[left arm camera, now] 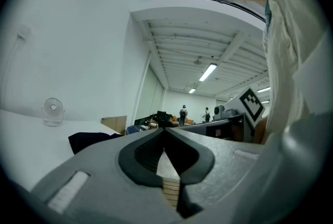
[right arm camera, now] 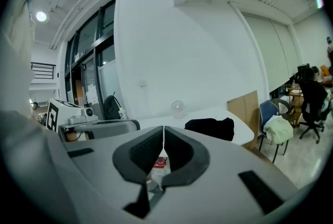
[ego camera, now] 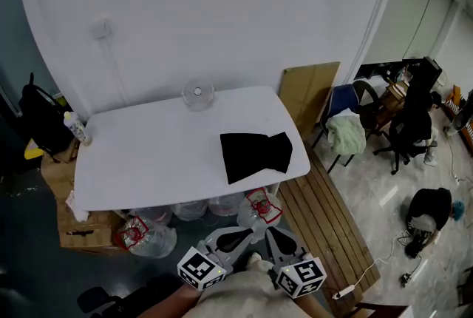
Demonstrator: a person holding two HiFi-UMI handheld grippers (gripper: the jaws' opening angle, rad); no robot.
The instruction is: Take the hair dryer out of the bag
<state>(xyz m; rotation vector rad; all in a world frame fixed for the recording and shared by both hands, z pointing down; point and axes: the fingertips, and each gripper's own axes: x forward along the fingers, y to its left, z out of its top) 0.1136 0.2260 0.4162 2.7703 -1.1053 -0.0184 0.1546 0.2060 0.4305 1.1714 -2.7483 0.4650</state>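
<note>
While both tongs hang near the person's body, short of the surface, neither one holds anything.

Left tongs: grey moulded jaws with dark, matt pads. The left gripper view shows the tips pressed together, with only a diamond-shaped gap behind them and nothing in it. Right tongs: same build, tips also closed and empty. Each carries a cube with black-and-white square markers.

Surface: white, smooth, with rounded corners, set against a white wall.

Bag: black soft fabric, roughly rectangular. It lies flat and slightly rumpled on the right part of the surface, near the front edge and well apart from both tongs. The dryer cannot be seen; the bag's outline gives no clear bulge.

Fan: small, round, pale, with a wire-style guard. It stands upright at the back edge, next to the wall.

Under the surface: clear plastic jugs with red labels, crowded together.

To the right of the surface: a brown cardboard sheet leaning on the wall, and a slatted wooden platform on the floor.
</note>
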